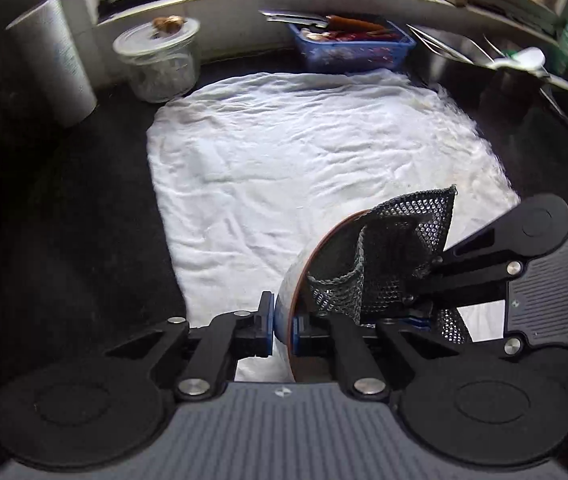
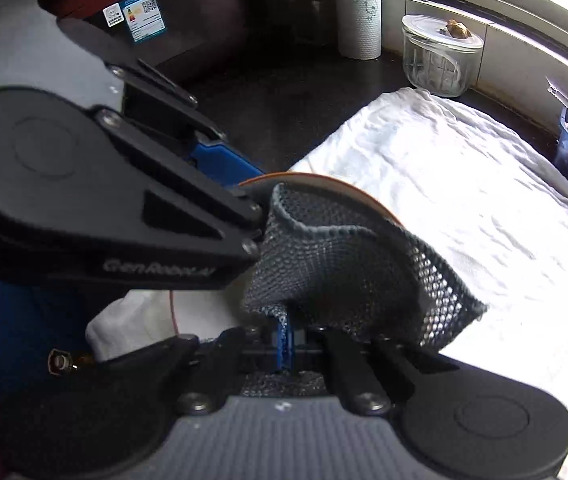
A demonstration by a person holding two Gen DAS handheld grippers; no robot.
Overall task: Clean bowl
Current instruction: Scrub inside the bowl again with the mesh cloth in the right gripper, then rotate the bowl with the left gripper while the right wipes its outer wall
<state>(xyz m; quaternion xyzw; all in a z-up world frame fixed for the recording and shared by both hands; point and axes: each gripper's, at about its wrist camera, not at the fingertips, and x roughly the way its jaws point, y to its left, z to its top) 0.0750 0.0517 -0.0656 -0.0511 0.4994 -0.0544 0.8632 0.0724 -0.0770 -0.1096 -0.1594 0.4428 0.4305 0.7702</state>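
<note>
A white bowl with a brown rim [image 1: 290, 280] is held tilted on edge above a white towel [image 1: 284, 152]. My left gripper [image 1: 282, 326] is shut on the bowl's wall near the rim. My right gripper [image 2: 286, 342] is shut on a dark grey mesh dishcloth [image 2: 336, 272] that is pushed into the bowl's inside. The right gripper also shows in the left wrist view [image 1: 420, 312], reaching in from the right with the dishcloth [image 1: 396, 248]. The bowl's rim [image 2: 324, 182] shows in the right wrist view behind the cloth, with my left gripper [image 2: 243, 188] gripping it from the left.
A glass jar with a lid [image 1: 157, 60] and a paper towel roll [image 1: 51, 60] stand at the back left. A blue basket [image 1: 352, 46] of items sits at the back. Metal utensils [image 1: 484, 56] lie at the right. Dark countertop [image 1: 83, 200] surrounds the towel.
</note>
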